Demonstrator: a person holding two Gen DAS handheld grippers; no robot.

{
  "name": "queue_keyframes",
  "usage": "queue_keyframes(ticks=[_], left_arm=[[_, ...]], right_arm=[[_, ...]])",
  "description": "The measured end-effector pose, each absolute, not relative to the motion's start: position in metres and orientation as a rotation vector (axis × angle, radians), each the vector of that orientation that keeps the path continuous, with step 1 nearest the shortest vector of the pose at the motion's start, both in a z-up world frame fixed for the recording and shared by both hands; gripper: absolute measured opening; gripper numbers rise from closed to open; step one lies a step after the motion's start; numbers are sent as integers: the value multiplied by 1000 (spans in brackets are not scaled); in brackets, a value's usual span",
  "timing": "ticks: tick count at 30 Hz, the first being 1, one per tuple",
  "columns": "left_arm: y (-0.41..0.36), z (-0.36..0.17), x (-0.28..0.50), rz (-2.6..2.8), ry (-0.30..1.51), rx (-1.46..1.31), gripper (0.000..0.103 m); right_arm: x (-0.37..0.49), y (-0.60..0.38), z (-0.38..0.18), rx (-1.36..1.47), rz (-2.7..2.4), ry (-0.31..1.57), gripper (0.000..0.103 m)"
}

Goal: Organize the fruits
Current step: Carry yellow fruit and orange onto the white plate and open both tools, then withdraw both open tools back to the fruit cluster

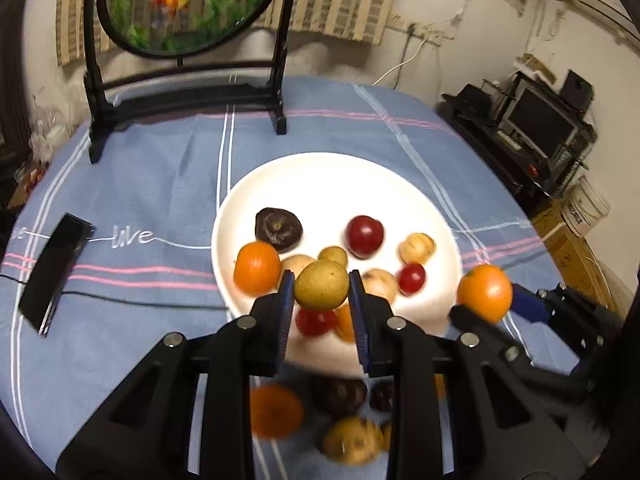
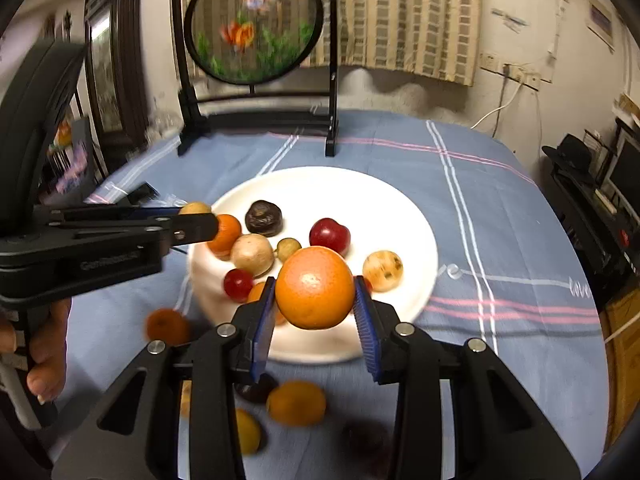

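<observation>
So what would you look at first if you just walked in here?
Probably the orange squeezed in the right gripper and the yellow-green fruit in the left gripper, both above the white plate of fruit. Then the round goldfish picture standing behind.

Dim indoor light, blurred fisheye edges

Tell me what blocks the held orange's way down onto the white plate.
Nothing stands between the round orange and the white plate; small fruits crowd the plate's near left, while its far and right parts lie bare.
</observation>
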State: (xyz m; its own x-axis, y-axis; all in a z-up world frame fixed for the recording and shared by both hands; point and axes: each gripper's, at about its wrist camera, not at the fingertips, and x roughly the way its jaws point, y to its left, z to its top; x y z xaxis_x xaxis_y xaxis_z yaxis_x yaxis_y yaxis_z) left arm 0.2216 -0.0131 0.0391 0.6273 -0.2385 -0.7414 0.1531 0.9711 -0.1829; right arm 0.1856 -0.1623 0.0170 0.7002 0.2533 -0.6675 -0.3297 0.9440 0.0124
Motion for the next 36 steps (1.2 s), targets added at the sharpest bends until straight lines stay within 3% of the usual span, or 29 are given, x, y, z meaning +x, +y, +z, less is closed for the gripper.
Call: queue_keyframes(ticks=[12,14,15,18,27,31,33,36], left_arm=[[-25,-1,278,-189,946,-62,28],[-28,-4,279,-181,947,-47,28],[-29,-4,279,-180,943,-44,32],[-31,-1,276,-206,933,-57,52],[-25,32,230,-205,816,-70,81],[-20,40,204,-212,784,-61,86],[-15,42,188,-214,776,-63,86],[-7,40,166,-206,759,-55,89]], right_arm=[[250,-138,-18,-141,278,863,38],[253,-136,-19,-144,271,866,43],[253,-134,-19,-151,267,867,47],[251,-132,-20,-185,258,875,47],[210,-165,0,-137,257,778,47],[187,-184,4,-81,251,769,50],[171,-194,4,-51,240,759,60],[143,-208,1,-1,255,757,60]])
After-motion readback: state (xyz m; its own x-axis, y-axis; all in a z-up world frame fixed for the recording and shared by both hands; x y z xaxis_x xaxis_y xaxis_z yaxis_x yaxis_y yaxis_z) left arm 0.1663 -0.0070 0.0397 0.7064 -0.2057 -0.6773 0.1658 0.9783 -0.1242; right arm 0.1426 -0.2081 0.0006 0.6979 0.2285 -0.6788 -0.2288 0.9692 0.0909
